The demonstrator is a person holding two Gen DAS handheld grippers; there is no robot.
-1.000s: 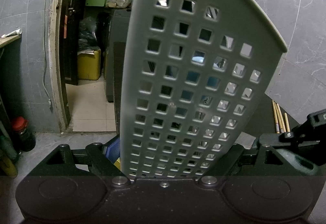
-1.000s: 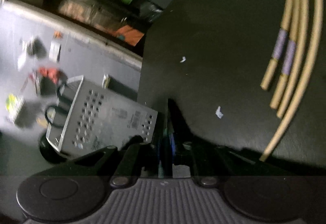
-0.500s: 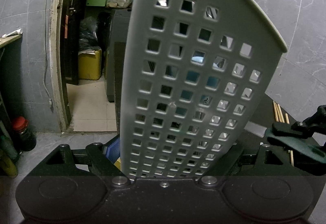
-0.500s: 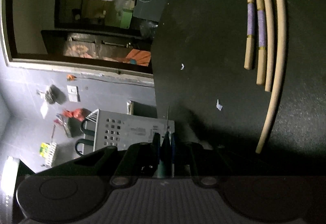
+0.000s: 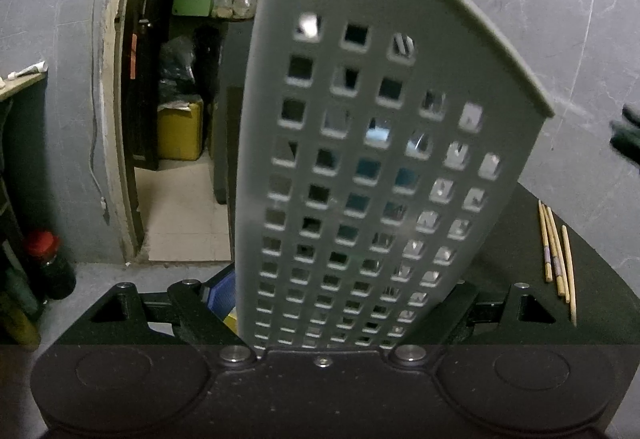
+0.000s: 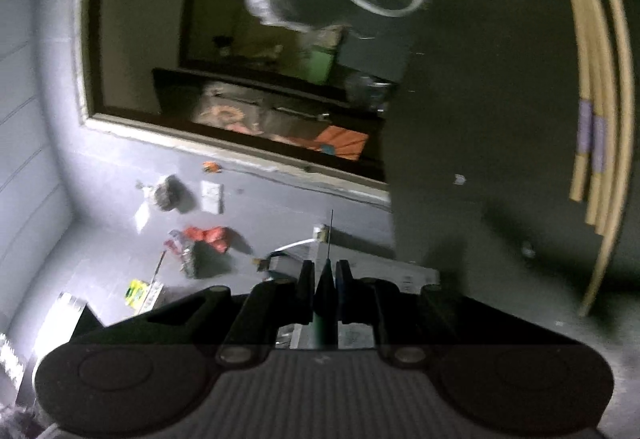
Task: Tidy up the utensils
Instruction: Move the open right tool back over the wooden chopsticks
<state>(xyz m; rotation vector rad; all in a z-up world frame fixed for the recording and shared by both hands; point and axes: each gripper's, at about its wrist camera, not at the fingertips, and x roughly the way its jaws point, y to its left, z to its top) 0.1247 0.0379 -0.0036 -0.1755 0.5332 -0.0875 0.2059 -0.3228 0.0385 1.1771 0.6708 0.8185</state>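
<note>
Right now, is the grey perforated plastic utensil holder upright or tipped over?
Upright. The grey perforated plastic utensil holder stands rim-up on the black table, clamped between the left gripper's jaws.

Left gripper (image 5: 320,323) is showing matte black housing, two round silver bolts; right gripper (image 6: 324,295) is showing ribbed grey base, black linkages.

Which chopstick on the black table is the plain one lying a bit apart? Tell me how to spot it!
Find the black table to the right of the grey holder with square holes. Four wooden chopsticks lie side by side there. The plain chopstick lies farthest right, slightly apart, and has no purple band, unlike two of its neighbours.
</note>
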